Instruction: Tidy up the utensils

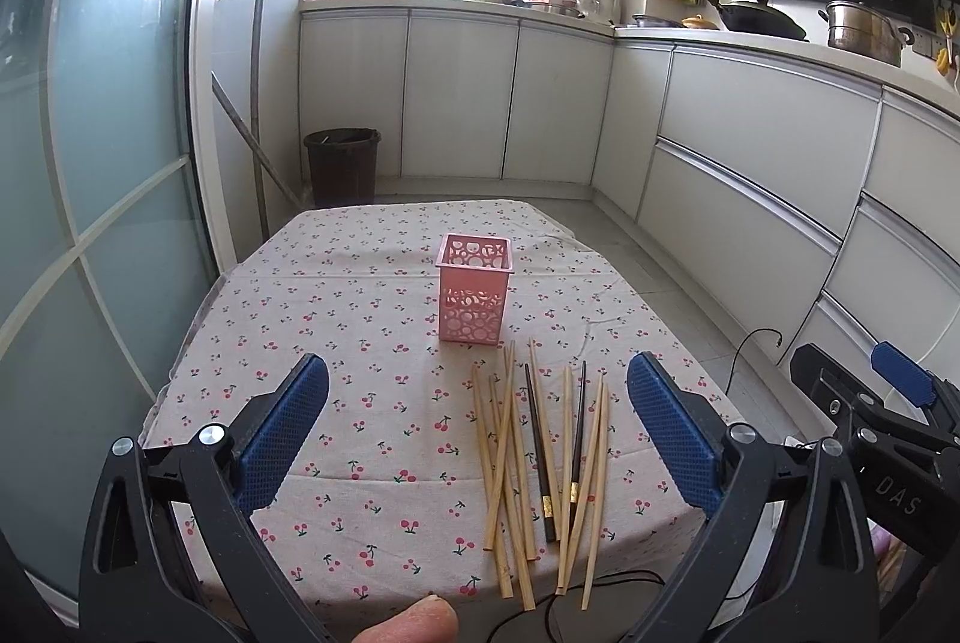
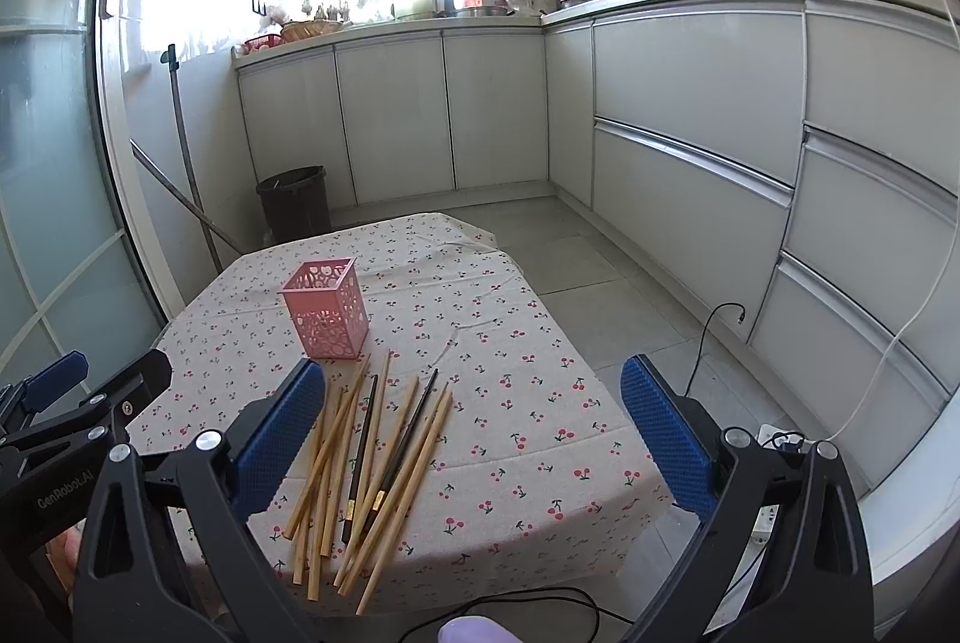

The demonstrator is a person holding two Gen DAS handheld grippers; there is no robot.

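Left gripper (image 1: 478, 430) fingers spread wide, right gripper (image 2: 472, 427) likewise

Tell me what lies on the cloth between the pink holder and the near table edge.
A loose pile of chopsticks, mostly pale wooden with two dark ones, lies between the pink holder and the near edge, plain in both wrist views.

Left tool (image 1: 478, 424), right tool (image 2: 472, 430) — black frames, blue textured pads, silver screws, white lettering.
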